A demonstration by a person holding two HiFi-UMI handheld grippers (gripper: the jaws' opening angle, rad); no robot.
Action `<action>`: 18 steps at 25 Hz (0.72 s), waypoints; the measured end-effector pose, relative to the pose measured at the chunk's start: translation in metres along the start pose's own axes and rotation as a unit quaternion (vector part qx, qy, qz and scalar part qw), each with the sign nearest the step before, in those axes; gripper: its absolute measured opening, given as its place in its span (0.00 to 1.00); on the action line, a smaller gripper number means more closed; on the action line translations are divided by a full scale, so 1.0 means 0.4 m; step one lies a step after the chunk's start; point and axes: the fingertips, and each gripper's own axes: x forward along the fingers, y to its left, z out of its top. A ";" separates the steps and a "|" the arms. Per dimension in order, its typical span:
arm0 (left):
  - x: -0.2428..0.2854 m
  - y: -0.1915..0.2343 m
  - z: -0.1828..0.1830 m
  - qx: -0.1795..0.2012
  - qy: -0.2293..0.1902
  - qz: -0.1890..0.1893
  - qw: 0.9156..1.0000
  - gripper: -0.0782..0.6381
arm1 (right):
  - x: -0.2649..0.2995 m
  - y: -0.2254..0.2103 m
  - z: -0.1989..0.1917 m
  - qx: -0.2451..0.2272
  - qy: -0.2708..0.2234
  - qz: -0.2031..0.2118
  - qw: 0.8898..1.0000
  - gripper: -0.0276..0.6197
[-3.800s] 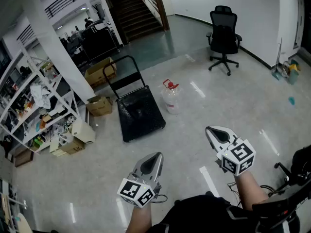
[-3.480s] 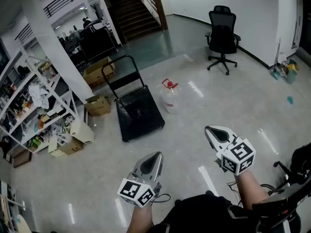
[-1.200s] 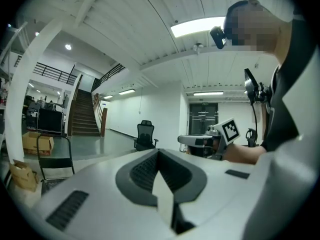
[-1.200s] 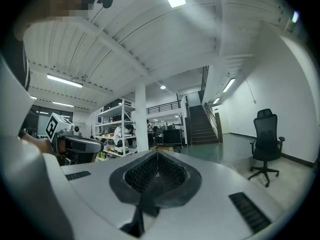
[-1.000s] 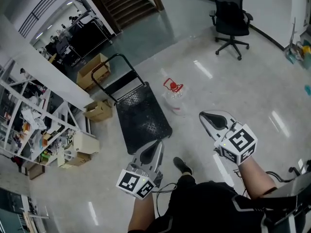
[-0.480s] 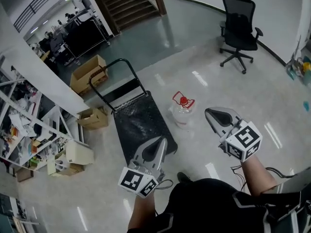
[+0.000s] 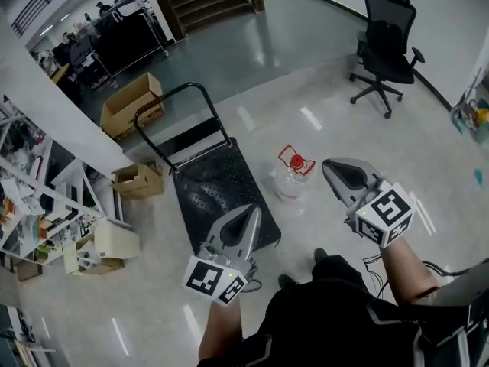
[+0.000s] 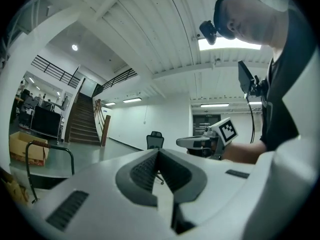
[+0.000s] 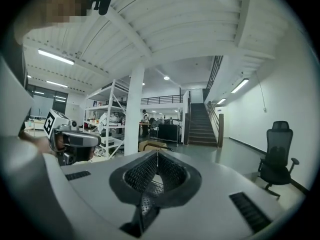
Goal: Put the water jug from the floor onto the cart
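Glossy floor [image 7: 344,121] bears the jug [image 7: 289,185], probably heavy, stiff and slick, best lifted by its red handle [image 7: 294,157]; left gripper [image 7: 248,214] and right gripper [image 7: 336,168] are closed, empty.

Cart [image 7: 218,182]: in the head view, the near corner of its black deck sits behind the left gripper [image 7: 250,212]; in the left gripper view only the handle shows.
Water jug [image 7: 289,180]: its clear body blends into the glossy floor, so the outline below the red cap is hard to trace.
Shelving [image 7: 30,205]: cut off by the left edge, with contents too small to name.
Background figures [image 7: 76,48]: small, dark and indistinct.
Corner clutter [image 7: 477,117]: cropped by the right edge.
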 end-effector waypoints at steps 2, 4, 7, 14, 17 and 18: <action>0.034 0.036 0.001 -0.005 0.003 0.006 1.000 0.11 | 0.046 -0.025 -0.004 0.005 -0.001 0.005 1.000 0.05; 0.071 0.063 0.004 -0.004 0.006 0.009 1.000 0.11 | 0.088 -0.057 -0.005 0.012 -0.005 0.009 1.000 0.05; 0.137 0.121 0.004 0.003 0.011 0.017 1.000 0.11 | 0.168 -0.118 -0.014 0.020 -0.016 0.016 1.000 0.05; 0.363 0.317 -0.018 -0.005 0.042 0.052 0.998 0.11 | 0.409 -0.333 -0.059 0.039 -0.017 0.035 0.999 0.05; 0.478 0.388 -0.030 -0.013 0.056 0.060 0.997 0.11 | 0.501 -0.442 -0.097 0.060 -0.009 0.037 0.997 0.05; 0.518 0.403 -0.036 -0.015 0.062 0.061 0.996 0.11 | 0.524 -0.479 -0.113 0.068 -0.006 0.037 0.997 0.05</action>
